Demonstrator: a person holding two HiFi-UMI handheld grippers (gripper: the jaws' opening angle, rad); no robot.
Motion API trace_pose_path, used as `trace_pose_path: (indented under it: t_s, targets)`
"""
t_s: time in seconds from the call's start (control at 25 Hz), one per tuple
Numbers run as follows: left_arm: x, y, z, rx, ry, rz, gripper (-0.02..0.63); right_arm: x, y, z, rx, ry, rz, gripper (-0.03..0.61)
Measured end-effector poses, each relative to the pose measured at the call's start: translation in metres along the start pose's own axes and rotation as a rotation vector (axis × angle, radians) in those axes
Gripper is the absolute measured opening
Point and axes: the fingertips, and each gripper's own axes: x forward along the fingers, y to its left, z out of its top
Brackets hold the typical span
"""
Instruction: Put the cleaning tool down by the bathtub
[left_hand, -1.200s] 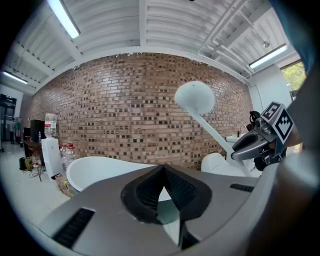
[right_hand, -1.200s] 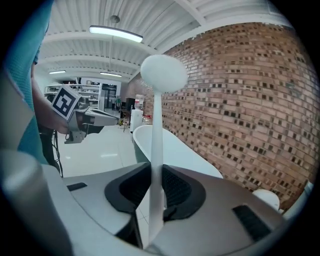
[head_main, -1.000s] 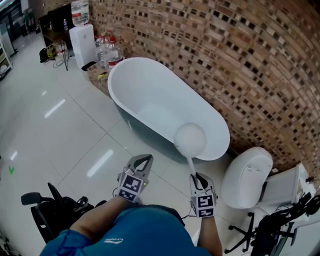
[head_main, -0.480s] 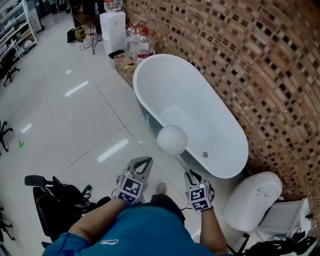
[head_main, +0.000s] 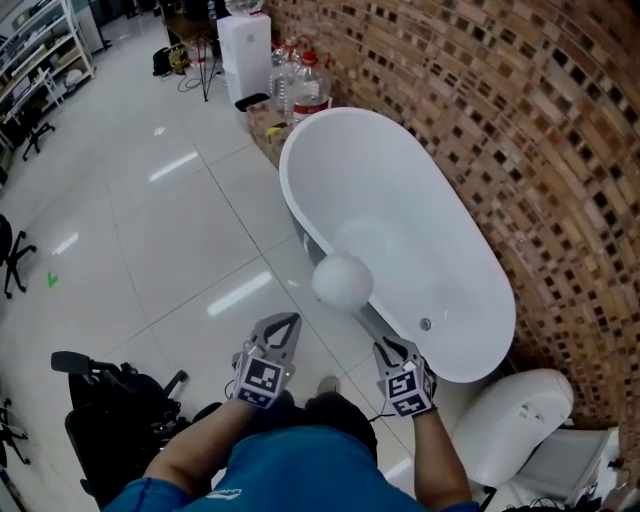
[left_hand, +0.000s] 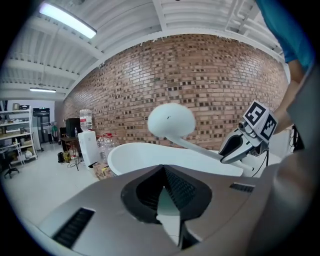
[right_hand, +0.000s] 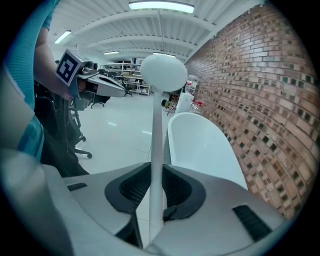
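The cleaning tool is a white brush with a round head (head_main: 342, 280) on a long thin handle (head_main: 372, 322). My right gripper (head_main: 392, 347) is shut on the handle and holds the tool up in the air. Its head hangs over the near side rim of the white bathtub (head_main: 292, 190). In the right gripper view the handle (right_hand: 157, 150) runs up between the pads to the head (right_hand: 163, 73), with the bathtub (right_hand: 200, 145) behind. My left gripper (head_main: 284, 322) is shut and holds nothing; it hovers over the floor left of the tool. The left gripper view shows the head (left_hand: 171, 121) and the right gripper (left_hand: 241, 145).
A brick wall (head_main: 520, 130) runs behind the tub. A white toilet (head_main: 515, 425) stands at the tub's near end. Water bottles (head_main: 300, 85) and a white dispenser (head_main: 245, 50) stand at its far end. A black chair base (head_main: 110, 400) sits at lower left on the glossy tile floor (head_main: 150, 250).
The tool's head has come off the tub's near end and now hangs by its side rim. The view has swung so the tub lies farther right. Both grips look unchanged.
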Motion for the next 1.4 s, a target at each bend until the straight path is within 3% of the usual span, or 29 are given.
trace_pose_path:
  t_s: [0.2, 0.44, 0.96, 1.4]
  targets:
    - [0.031, 0.037, -0.040, -0.004, 0.013, 0.042, -0.003, 0.055, 0.004, -0.004, -0.030, 0.005, 0.034, 0.092]
    - [0.078, 0.062, -0.106, -0.011, 0.022, 0.083, -0.003, 0.136, 0.007, -0.047, -0.044, 0.049, 0.084, 0.092]
    - [0.185, 0.087, -0.265, 0.040, 0.018, 0.115, -0.003, 0.310, 0.016, -0.188, -0.073, 0.133, 0.146, 0.092]
    - [0.259, 0.085, -0.432, 0.070, 0.001, 0.052, -0.003, 0.472, 0.056, -0.330, -0.061, 0.190, 0.167, 0.092]
